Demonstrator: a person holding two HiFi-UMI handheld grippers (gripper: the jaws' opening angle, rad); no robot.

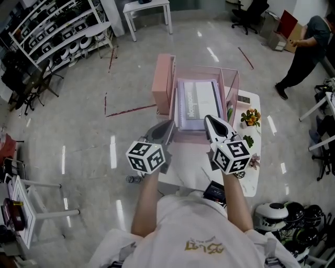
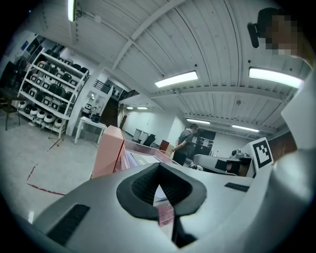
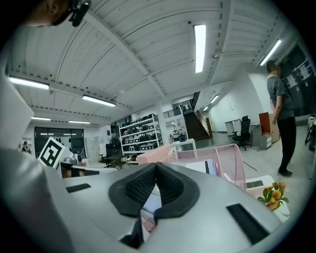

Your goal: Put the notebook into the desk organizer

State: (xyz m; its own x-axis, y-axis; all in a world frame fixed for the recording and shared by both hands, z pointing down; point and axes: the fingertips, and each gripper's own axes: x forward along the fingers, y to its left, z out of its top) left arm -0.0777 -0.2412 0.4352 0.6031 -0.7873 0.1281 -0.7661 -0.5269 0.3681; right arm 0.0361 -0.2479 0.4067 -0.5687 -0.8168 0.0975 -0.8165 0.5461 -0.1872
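Observation:
A pink desk organizer (image 1: 163, 84) stands on a small white table, and a white spiral notebook (image 1: 196, 104) lies flat inside its clear-walled compartment. My left gripper (image 1: 169, 125) is shut and empty, its tip at the organizer's front left edge. Beside it, my right gripper (image 1: 207, 119) is also shut with nothing in it, its tip over the notebook's near edge. In the left gripper view the closed jaws (image 2: 159, 170) point at the organizer's pink side (image 2: 108, 153). From the right gripper view, the jaws (image 3: 156, 168) meet in front of the notebook (image 3: 207, 167).
The white table (image 1: 252, 178) also carries a small flower bunch (image 1: 250, 116) and a dark flat device (image 1: 214, 191). A person (image 1: 306, 47) stands far right. Shelving (image 1: 57, 31) lines the far left, a white desk (image 1: 147, 10) stands behind, and helmets (image 1: 288, 214) lie at the lower right.

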